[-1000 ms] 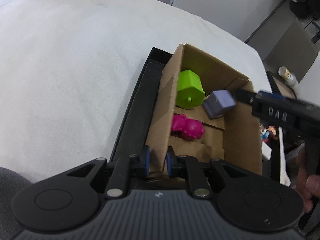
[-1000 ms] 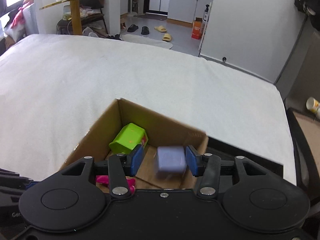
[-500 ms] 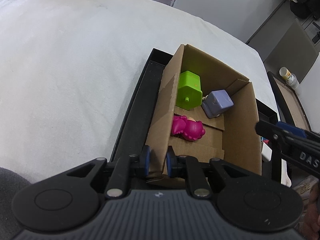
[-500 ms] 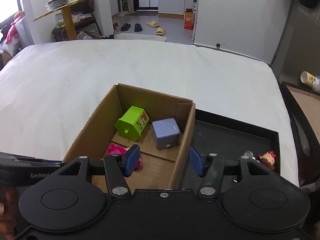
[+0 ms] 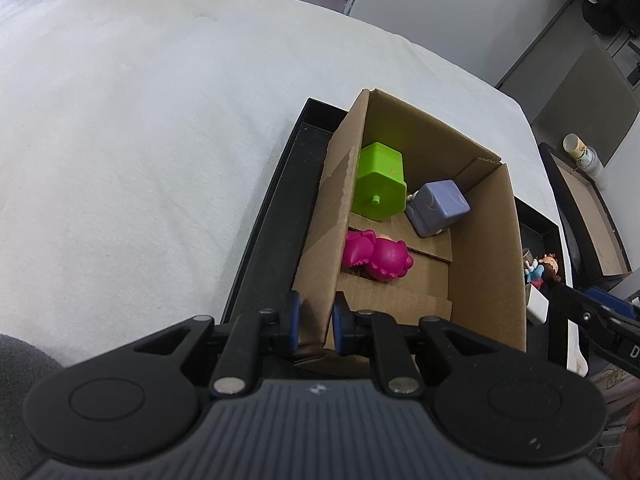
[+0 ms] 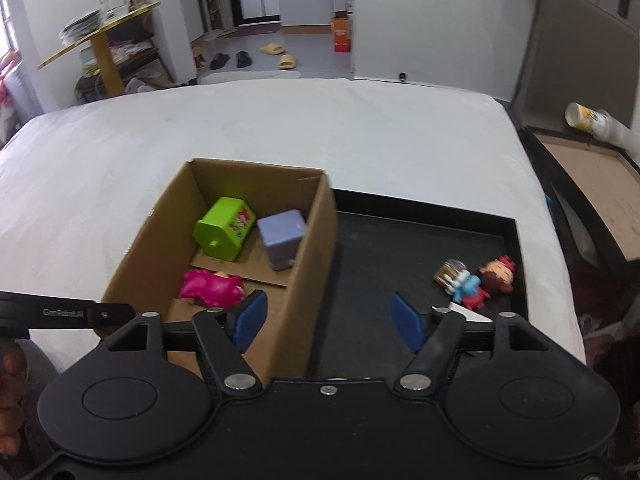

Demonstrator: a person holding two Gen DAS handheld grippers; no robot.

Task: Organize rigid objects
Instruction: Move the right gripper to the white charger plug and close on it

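Open cardboard box (image 5: 484,248) holds green, purple, pink toys.

Three toys (image 6: 225,227) boxed, one box (image 6: 156,240).

Big white bedspread (image 6: 280,128) fills most of the view. Slippers (image 6: 280,54) sit on the floor behind it (orange carton (image 6: 342,36) nearby too).

3 toys lie in the cardboard box (image 6: 160,236): green block (image 6: 225,227), lilac cube (image 6: 282,237), seemingly tipped, pink figure (image 6: 211,287).
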